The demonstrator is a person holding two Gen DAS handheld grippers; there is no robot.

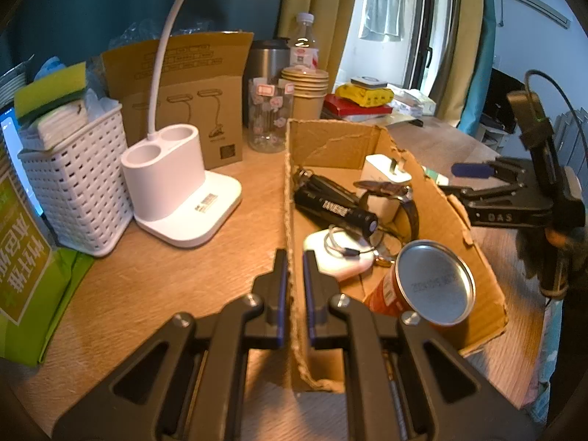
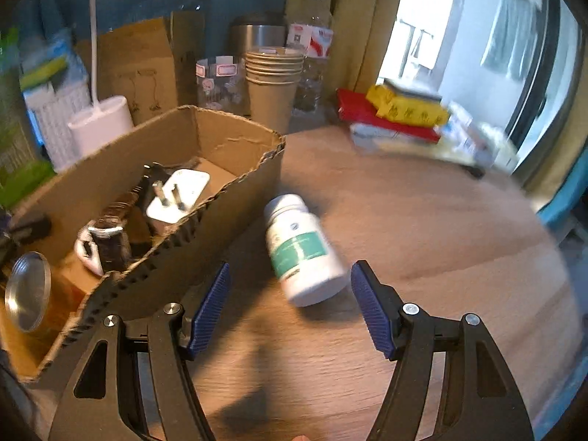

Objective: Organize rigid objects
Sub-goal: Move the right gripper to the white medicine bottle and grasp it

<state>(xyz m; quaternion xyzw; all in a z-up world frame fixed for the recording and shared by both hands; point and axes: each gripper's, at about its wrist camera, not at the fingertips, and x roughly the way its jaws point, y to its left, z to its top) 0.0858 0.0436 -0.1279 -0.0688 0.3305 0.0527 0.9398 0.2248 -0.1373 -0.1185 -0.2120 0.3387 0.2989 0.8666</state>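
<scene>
The left gripper is clamping the near wall of the cardboard box, while the right gripper is hanging spread and empty over the white pill bottle lying on its side on the table just beside the box. The bottle is looking ready to roll off if a pad is nudging it, though blur is smearing its edges. The box's torn wall is standing between bottle and contents, with paper cups crowding behind.

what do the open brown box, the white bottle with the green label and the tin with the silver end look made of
Open brown box: corrugated cardboard, matte; the torn rim shows wavy fluting.
White bottle with the green label: likely plastic, smooth, faintly glossy, with a paper-like label.
Tin with the silver end: its end looks like brushed metal with a raised rim; the orange body's material is unclear.
</scene>
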